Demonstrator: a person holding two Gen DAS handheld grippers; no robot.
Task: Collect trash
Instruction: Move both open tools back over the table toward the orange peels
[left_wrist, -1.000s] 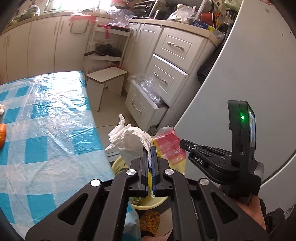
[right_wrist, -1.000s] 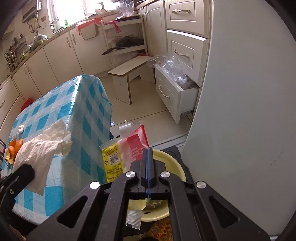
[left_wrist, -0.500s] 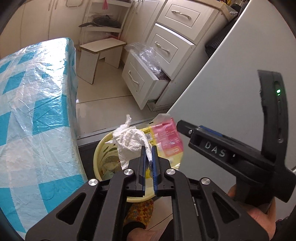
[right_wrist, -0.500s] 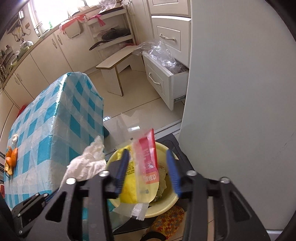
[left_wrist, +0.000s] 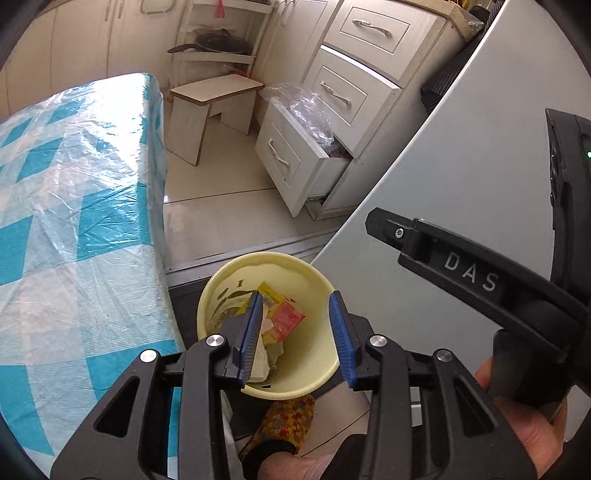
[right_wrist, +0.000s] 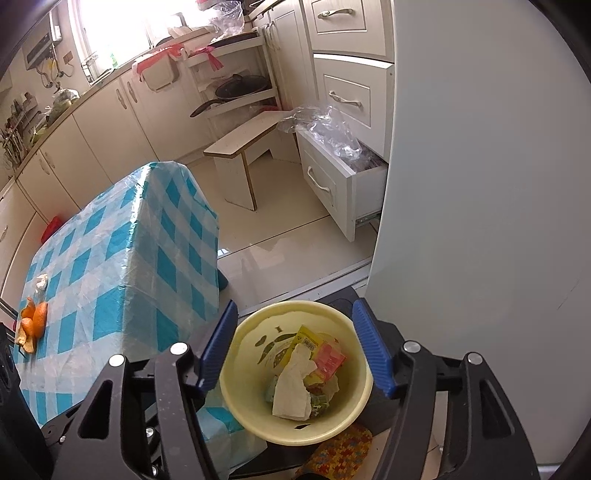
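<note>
A table (right_wrist: 122, 258) under a blue-and-white checked cloth crowded in on the left, and a broad pale appliance panel (right_wrist: 480, 184) walled off the right, with the yellow bin (right_wrist: 255, 413) squeezed between them on the floor. Beyond sat one low wooden stool (right_wrist: 243, 147) and a stack of three drawers, the lowest drawer (right_wrist: 325, 184) pulled out with clear plastic spilling from it. Two grippers hung over the bin! The left gripper (left_wrist: 295, 332) had just been opening and stood partly apart, nothing between its blue pads. The right gripper (right_wrist: 295, 350) had just been opening too and stood wider, likewise holding nothing. One white tissue (right_wrist: 293, 387) and one red-and-yellow wrapper (right_wrist: 325, 354) lay down inside the bin, below both sets of jaws and clear of them. On the table's far side, some orange peel (right_wrist: 31, 325) and one small crumpled scrap (right_wrist: 41, 282) were waiting.
</note>
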